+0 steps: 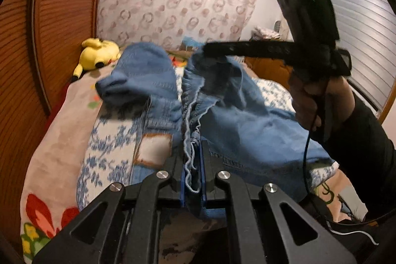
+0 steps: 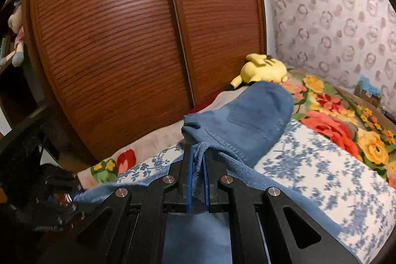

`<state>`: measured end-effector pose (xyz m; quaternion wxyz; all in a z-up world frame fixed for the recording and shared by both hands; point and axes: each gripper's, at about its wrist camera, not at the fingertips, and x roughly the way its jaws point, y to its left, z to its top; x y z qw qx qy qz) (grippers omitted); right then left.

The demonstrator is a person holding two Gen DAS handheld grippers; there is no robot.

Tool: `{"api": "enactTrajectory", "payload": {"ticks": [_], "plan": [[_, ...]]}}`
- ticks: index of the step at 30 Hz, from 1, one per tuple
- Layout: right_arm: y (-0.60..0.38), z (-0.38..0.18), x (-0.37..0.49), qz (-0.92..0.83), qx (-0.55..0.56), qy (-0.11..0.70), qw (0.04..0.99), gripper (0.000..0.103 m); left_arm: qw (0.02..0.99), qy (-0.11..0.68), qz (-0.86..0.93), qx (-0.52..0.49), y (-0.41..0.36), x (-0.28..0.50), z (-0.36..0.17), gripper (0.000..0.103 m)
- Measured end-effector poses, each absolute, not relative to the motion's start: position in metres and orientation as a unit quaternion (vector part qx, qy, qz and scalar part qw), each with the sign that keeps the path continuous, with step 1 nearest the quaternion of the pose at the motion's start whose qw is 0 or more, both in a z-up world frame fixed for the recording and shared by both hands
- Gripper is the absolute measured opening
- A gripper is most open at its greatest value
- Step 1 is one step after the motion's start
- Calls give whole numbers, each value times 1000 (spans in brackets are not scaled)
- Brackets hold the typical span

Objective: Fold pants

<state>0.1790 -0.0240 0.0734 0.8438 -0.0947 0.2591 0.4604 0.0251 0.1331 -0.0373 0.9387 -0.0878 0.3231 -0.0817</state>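
Floral-quilted bed [image 2: 321, 165] at centre frame carries limp, heavyish blue denim pants [image 1: 247, 125], soft and drapey; left gripper [image 1: 191, 162] and right gripper [image 2: 198, 165] each pinch its frayed edge, best held there.

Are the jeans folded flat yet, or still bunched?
Bunched: the jeans hang crumpled between the left gripper and right gripper, both clamped on denim.
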Motion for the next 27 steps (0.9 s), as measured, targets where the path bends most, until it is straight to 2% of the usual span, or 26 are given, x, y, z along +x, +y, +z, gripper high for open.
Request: {"api": "enactTrajectory", "payload": {"ticks": [8,18,20,21,23,24,25,27], "plan": [[9,45,197,454,-95,298,835,7,930,351,-58,-93,139,26,-62,9],[26,31,201,457,-93,295,834,7,926,362,-49,-96,147,20,-68,12],[27,28,200,459,-91,291,835,7,927,360,-42,-95,149,19,-65,17],[27,26,200,456,-92,290,837,7,928,359,-38,-94,149,18,-64,23],[26,26,202,451,-88,295,838,7,931,352,-24,-95,152,18,-61,36],[24,27,203,452,-83,298,837,7,933,347,-11,-94,154,18,-59,49],[23,29,203,452,-80,300,836,7,935,343,0,-90,155,18,-57,53],[19,35,201,451,-80,291,840,12,937,338,2,-85,155,19,-56,56]]}}
